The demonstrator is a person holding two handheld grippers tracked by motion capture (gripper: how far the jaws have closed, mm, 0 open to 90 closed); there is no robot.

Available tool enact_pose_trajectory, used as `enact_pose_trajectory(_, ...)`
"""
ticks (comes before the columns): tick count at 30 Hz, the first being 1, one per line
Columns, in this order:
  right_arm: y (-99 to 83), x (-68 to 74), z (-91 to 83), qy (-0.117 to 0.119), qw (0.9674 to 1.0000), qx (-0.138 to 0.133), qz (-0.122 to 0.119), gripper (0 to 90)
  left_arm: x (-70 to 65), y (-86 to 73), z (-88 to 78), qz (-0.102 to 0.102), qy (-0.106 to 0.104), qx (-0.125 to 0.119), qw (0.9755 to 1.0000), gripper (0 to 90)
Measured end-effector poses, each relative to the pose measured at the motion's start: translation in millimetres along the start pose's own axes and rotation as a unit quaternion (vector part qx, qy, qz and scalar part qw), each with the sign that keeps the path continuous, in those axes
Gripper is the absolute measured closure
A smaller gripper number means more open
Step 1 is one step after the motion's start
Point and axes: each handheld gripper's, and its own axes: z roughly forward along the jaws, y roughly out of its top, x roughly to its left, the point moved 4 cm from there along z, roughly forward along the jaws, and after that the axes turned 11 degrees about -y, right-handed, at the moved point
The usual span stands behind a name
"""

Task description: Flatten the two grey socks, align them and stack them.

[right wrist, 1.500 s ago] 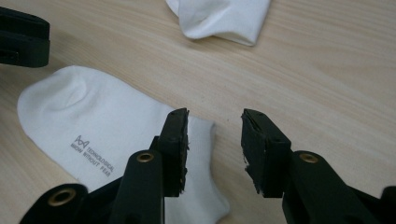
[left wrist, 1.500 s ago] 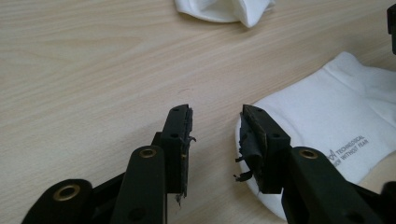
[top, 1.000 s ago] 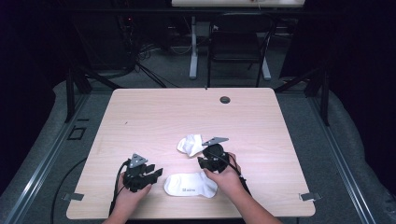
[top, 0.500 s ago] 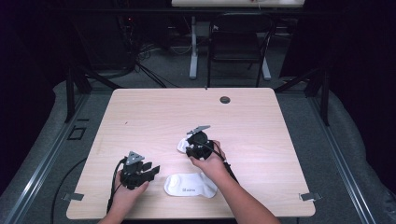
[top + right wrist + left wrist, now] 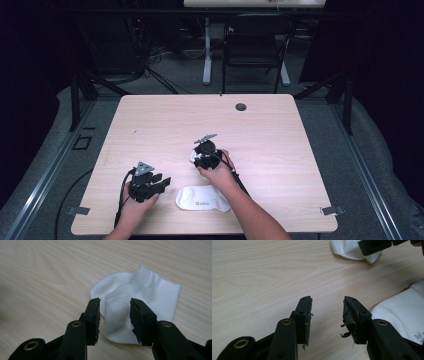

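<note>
Right gripper view: the right gripper (image 5: 113, 320) hangs just over the crumpled sock (image 5: 140, 302), jaws just been opening, half apart, the fold between them, unpinched, cuff pointing away. Left gripper (image 5: 327, 316) half open, empty. Two socks; the flat sock (image 5: 202, 198) lies nearer the person.

- Left gripper (image 5: 327, 315): black jaws with brass-coloured pivot rivets; frayed, peeling black pads.
- Right gripper (image 5: 113, 315): same black jaws and rivets, pads ragged at the edges.
- Grey three-cornered plate atop each; black cables trail back.
- Forearms bare.
</note>
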Motion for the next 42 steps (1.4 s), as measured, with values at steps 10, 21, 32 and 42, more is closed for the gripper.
enact_pose_trajectory(10, -1.9, -0.1, 1.6, -0.018, 0.9997, 0.011, -0.009, 86.3, -0.9, -0.7, 2.0, 0.001, -0.001, 0.002, 1.0000, 58.0)
enact_pose_trajectory(21, 1.5, 3.0, -20.2, 0.015, 0.9996, -0.012, 0.021, 87.5, -1.8, -1.0, 4.9, 0.002, 0.000, 0.006, 1.0000, 58.0)
enact_pose_trajectory(32, 3.7, -15.1, -44.7, 0.034, 0.9970, -0.031, 0.062, 87.5, -5.2, 4.1, 10.4, 0.013, -0.006, 0.008, 0.9999, 58.2)
enact_pose_trajectory(42, -3.6, -41.2, -57.2, 0.020, 0.9963, -0.040, 0.074, 87.4, -8.3, 14.9, 14.1, 0.019, 0.000, 0.012, 0.9997, 58.4)
